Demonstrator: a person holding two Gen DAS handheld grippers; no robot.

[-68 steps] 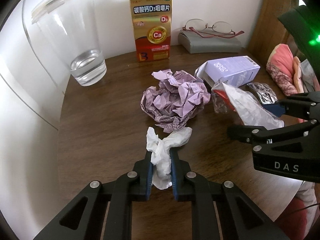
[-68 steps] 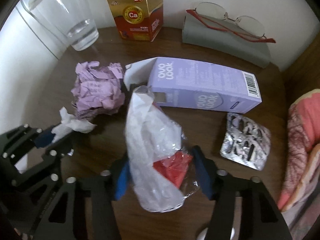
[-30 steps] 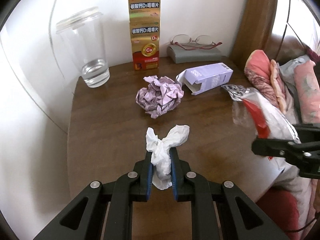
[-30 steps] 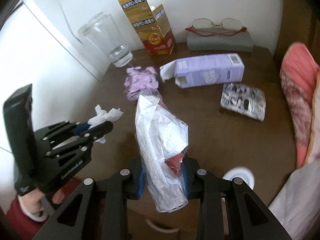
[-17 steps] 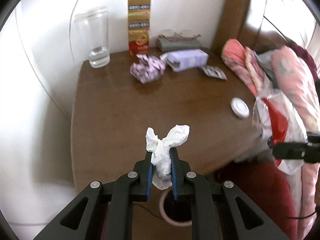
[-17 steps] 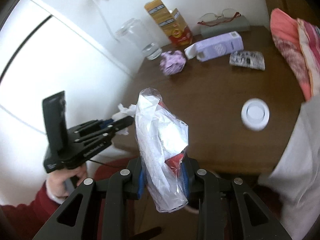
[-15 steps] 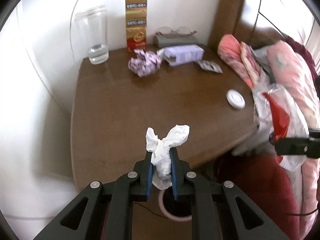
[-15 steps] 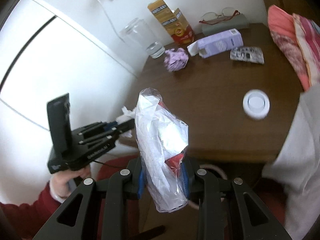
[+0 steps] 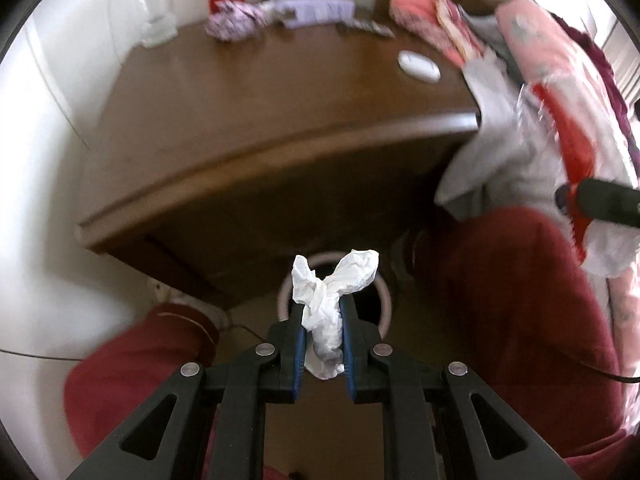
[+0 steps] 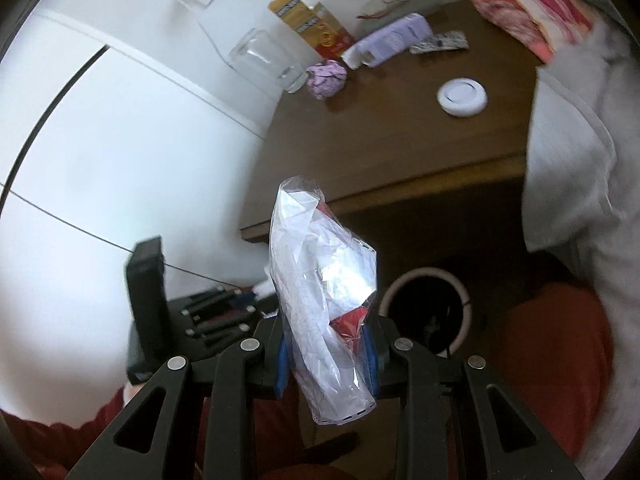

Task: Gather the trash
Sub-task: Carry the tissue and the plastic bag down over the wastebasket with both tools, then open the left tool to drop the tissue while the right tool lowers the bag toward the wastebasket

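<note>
1. White tissue wad (image 9: 325,312): we have it clamped between the blue pads of our left gripper (image 9: 322,334), two crumpled lobes standing up past the fingertips. It hangs off the table, straight over the round bin (image 9: 384,286) on the floor below.
2. Clear plastic wrapper (image 10: 322,300): pinched in our right gripper (image 10: 326,354), upright, creased, glossy, with a red scrap showing inside near the pads. The bin (image 10: 424,276) sits just ahead and to the right of these fingers, its dark mouth open and its pale rim unobstructed on the near side.
3. Edges and room: the front edge of the brown wooden table (image 9: 256,92) lies ahead of and above both tools; the dark space under it backs the bin. A white wall (image 10: 120,140) closes our left; dark red clothing (image 9: 520,320) flanks the bin to left and right.
4. Left on the tabletop, well ahead of both tools: crumpled purple paper (image 10: 326,78), lilac carton (image 10: 390,38), blister pack (image 10: 440,44), white round lid (image 10: 462,98), glass (image 10: 266,62), gold box (image 10: 310,26), spectacles (image 10: 386,2).
5. Far right: pink patterned bedding (image 9: 532,48), with a pale cloth (image 10: 572,152) draped over the table corner.
</note>
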